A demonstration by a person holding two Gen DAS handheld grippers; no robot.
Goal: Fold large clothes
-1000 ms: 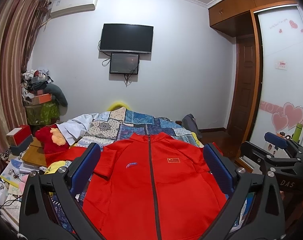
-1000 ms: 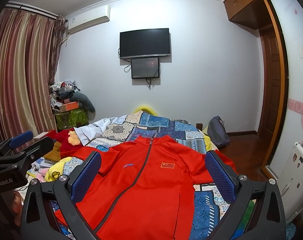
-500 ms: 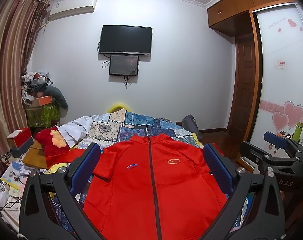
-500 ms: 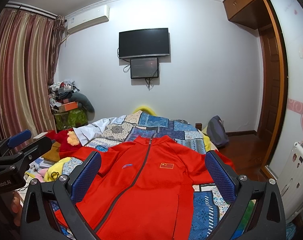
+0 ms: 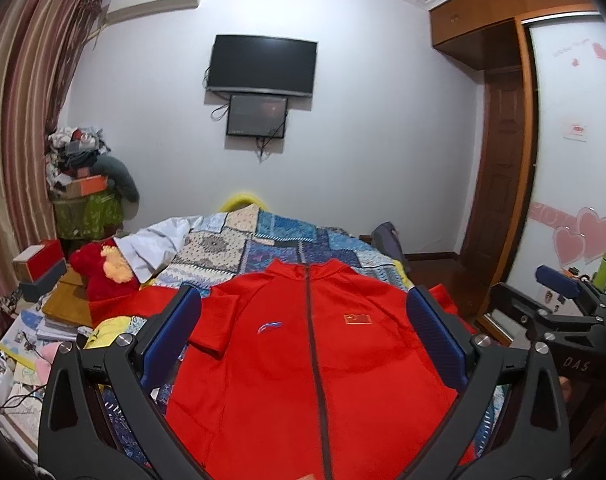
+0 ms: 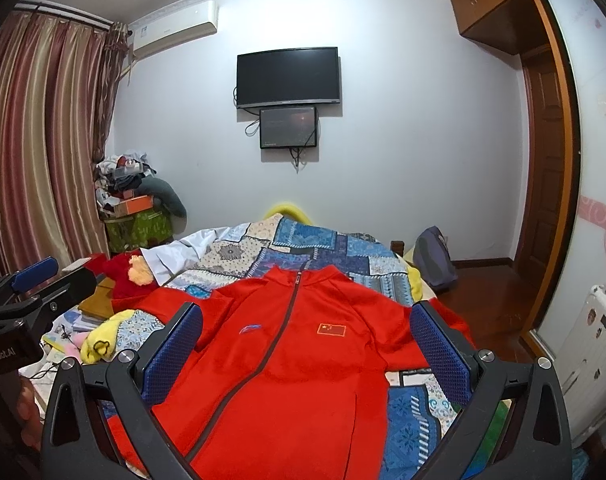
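A red zip-up jacket (image 5: 315, 364) (image 6: 287, 364) lies flat, front up, on a patchwork bedspread (image 5: 263, 240) (image 6: 303, 240), collar toward the far wall. Its left sleeve is folded in over the chest in the left wrist view; the right sleeve stretches out to the right. My left gripper (image 5: 303, 332) hovers above the jacket's lower half, open, blue pads wide apart, nothing held. My right gripper (image 6: 307, 340) hangs open over the jacket's right side, also holding nothing. Each gripper shows at the edge of the other's view: the right gripper (image 5: 563, 308), the left gripper (image 6: 27, 292).
A red plush toy (image 5: 103, 268) and a white garment (image 5: 155, 244) lie at the bed's left. Books, boxes and clutter (image 5: 43, 320) crowd the left side. A grey backpack (image 6: 433, 258) sits on the floor by the wooden door (image 6: 543, 200).
Both views have drifted very slightly; the jacket and both grippers' openings look the same as before.
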